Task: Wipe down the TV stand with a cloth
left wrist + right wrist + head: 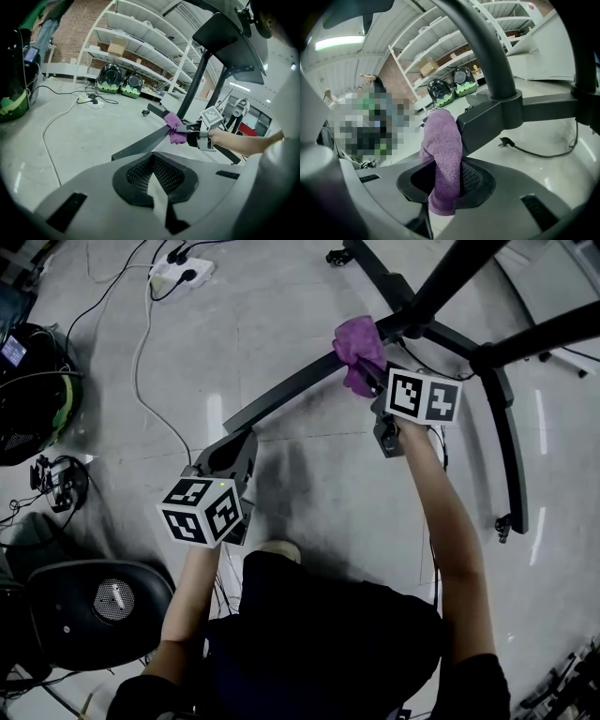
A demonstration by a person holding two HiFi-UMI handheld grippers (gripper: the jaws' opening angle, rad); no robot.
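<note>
Currently, head view, left to right: black-and-green bag (33,390) at the floor's left edge. Power strip (181,276) near the top-left corner, white cable (141,343) trailing down from it.

Left gripper (242,442) sits low, tip just beside the free end of the TV stand (291,385) leg. Can't tell whether it touches. In its own view the left gripper (157,185) has its jaws drawn together with only a thin sliver of floor showing between them, nothing held.

The leg is a dark bar that runs up and right from there to the joint block under the upright post. Other legs fan out toward the right edge of the floor.

Purple cloth (358,351) is draped over that leg at its upper end, right next to the joint block. Right gripper (375,385) is on it, marker cube facing up, forearm behind.

Right gripper view: jaws clamped on the cloth (443,140), which stands up out of the right gripper (445,183) and folds against the stand (487,117) at the joint. A short tail hangs below the jaws.

Left gripper view confirms this from the far end: cloth (173,126) wrapped over the top of the stand (140,145) leg, right gripper (197,136) pinching it. White shelving (136,47) is behind.
</note>
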